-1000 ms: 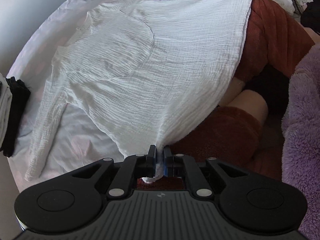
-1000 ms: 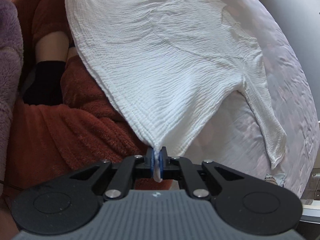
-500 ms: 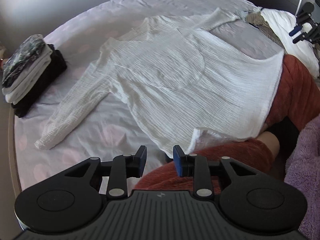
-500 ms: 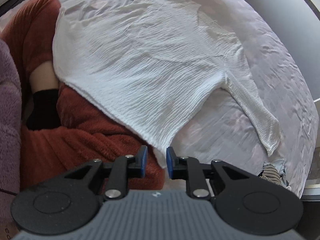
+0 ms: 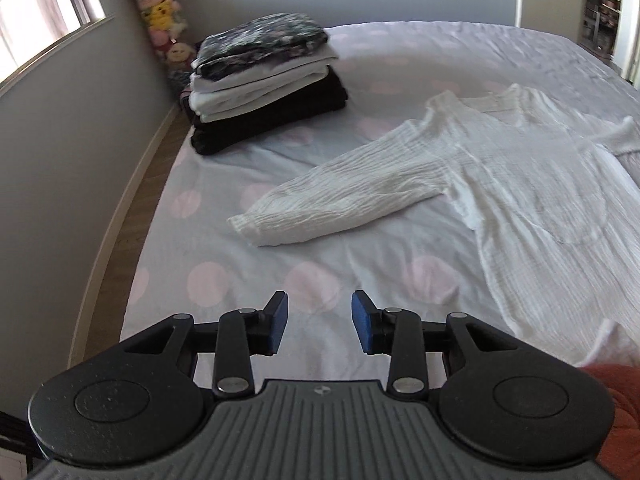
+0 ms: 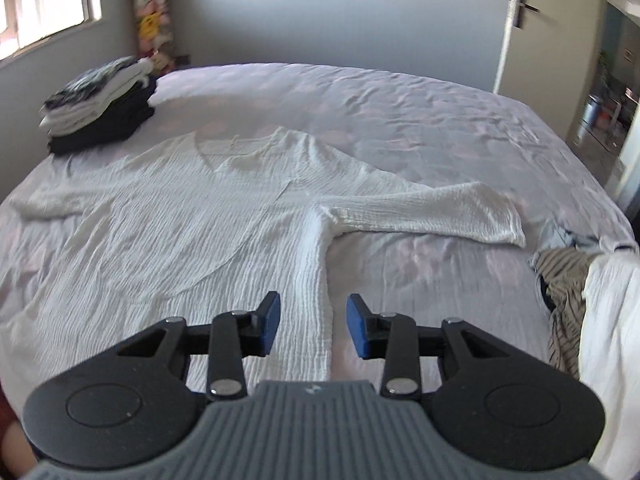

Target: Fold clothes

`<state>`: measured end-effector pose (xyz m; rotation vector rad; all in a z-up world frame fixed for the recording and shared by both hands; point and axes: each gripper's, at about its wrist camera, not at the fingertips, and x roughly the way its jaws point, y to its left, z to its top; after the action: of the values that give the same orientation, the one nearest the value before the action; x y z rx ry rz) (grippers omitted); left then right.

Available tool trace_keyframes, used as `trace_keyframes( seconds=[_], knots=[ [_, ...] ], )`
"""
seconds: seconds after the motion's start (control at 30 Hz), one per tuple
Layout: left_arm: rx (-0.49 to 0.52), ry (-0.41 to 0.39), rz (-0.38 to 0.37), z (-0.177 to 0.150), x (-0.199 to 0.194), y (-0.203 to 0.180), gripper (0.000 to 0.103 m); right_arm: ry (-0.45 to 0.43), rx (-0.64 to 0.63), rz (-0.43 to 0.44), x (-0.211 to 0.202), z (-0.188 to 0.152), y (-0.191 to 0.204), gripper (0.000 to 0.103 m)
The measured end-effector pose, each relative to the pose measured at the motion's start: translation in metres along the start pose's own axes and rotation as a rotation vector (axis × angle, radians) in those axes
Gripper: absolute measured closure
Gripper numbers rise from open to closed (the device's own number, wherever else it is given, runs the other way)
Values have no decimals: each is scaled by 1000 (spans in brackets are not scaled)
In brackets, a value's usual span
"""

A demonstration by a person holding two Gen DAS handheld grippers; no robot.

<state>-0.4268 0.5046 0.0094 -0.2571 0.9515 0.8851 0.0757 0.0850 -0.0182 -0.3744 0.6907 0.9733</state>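
A white crinkled long-sleeved top [image 6: 192, 220] lies spread flat on the bed, neck toward the far wall, both sleeves out to the sides. In the left wrist view the top [image 5: 520, 192] fills the right half, its left sleeve [image 5: 332, 204] reaching toward the middle. My left gripper [image 5: 319, 322] is open and empty over bare sheet, near of that sleeve. My right gripper [image 6: 312, 324] is open and empty above the top's right side edge, with the right sleeve [image 6: 432, 212] beyond it.
A stack of folded clothes [image 5: 264, 80] sits at the bed's far left corner, also in the right wrist view [image 6: 100, 108]. A heap of unfolded garments [image 6: 584, 280] lies at the bed's right edge. The bed [image 5: 224, 276] has a pale dotted sheet. A door [image 6: 544, 40] stands far right.
Both grippers were shut on the top's hem corners, then let go and opened wider. The top now lies flat, and both grippers have lifted to look across the bed.
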Motion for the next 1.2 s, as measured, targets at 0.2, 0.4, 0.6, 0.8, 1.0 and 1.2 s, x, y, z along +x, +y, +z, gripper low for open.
trace_keyframes(
  seconds=[0.2,0.4,0.6,0.8,1.0,1.2],
  knots=[
    [-178,-15,52,-15,44,50,51,-40,224,-53,32,-29,-8,51],
    [-414,-65,8,-21,86,94,43,-38,299,-76,41,-33,-15,48],
    [-588,-117,-68,-5,136,114,37,16,268,-97,54,-31,-8,49],
    [-688,-111,-92,16,189,124,36,61,244,-111,66,-26,-3,49],
    [-702,-58,-143,25,225,124,74,103,224,-116,77,-23,1,49],
    [-598,-153,-183,50,193,106,98,115,240,-92,81,-22,-2,49]
  ],
)
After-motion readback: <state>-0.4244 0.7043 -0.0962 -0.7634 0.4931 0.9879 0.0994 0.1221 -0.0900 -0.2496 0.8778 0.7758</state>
